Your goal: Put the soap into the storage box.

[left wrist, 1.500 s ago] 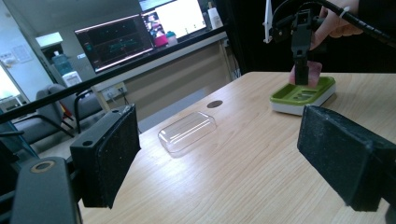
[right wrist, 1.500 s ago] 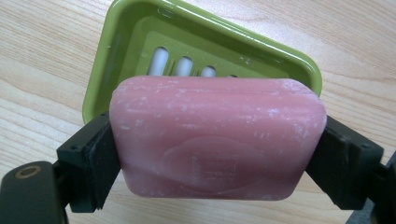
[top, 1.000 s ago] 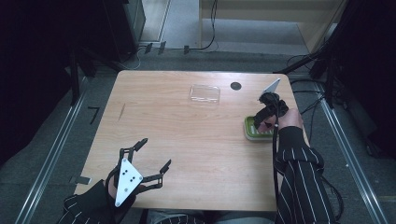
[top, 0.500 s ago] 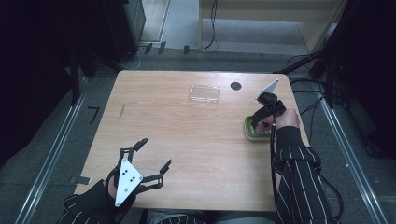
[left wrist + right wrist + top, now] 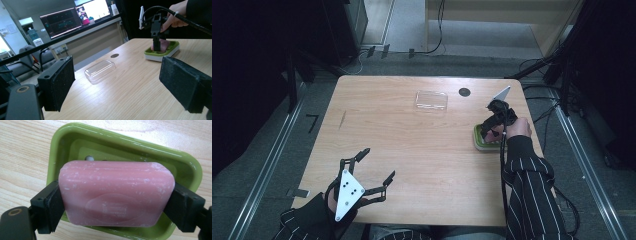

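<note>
A pink bar of soap (image 5: 116,192) lies lengthwise between the pads of my right gripper (image 5: 116,206), which is shut on its two ends. Under it is a green soap dish (image 5: 125,147) on a white base, at the table's right side (image 5: 484,145). Whether the soap touches the dish I cannot tell. In the left gripper view the right gripper (image 5: 156,46) points straight down into the dish (image 5: 172,48), with the soap (image 5: 163,44) at rim level. My left gripper (image 5: 378,163) stands open near the front left edge, with nothing between its pads (image 5: 60,82).
A clear plastic lid (image 5: 431,100) lies on the wooden table (image 5: 412,145) toward the back, left of a round black hole (image 5: 464,92). The right gripper's cable runs down along a striped sleeve (image 5: 527,170). Dark floor and metal rails surround the table.
</note>
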Available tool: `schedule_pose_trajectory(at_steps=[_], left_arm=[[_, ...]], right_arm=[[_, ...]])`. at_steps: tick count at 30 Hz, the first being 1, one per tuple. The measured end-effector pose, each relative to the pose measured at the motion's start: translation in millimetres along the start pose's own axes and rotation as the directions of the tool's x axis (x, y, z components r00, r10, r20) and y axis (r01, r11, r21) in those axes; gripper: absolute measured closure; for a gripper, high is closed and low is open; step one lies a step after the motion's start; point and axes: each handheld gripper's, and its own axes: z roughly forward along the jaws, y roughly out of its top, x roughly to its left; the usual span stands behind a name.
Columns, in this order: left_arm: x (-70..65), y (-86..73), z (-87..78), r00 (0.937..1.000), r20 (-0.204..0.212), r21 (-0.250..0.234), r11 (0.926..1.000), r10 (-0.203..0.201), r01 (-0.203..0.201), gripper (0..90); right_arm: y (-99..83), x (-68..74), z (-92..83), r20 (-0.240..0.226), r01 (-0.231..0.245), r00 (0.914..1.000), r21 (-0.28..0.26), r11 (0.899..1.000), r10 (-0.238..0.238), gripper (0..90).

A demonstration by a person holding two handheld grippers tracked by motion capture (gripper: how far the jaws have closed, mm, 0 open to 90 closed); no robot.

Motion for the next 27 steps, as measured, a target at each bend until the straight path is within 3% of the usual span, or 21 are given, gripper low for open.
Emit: schedule_pose_trajectory(at_steps=[6, 27], left_arm=[[-0.1, 0.0, 0.1, 1.0, 0.002, 0.0, 1.0, 0.0, 0.0, 13.6], [0.2, 0.0, 0.0, 1.0, -0.001, -0.002, 1.0, 0.0, 0.0, 13.6]], right_arm=[[0.3, -2.6, 3.8, 0.012, -0.028, 0.9995, 0.007, 1.0, 0.028, 13.9], [0.6, -0.8, 8.3, 0.036, -0.036, 0.9987, 0.019, 0.999, 0.036, 13.6]])
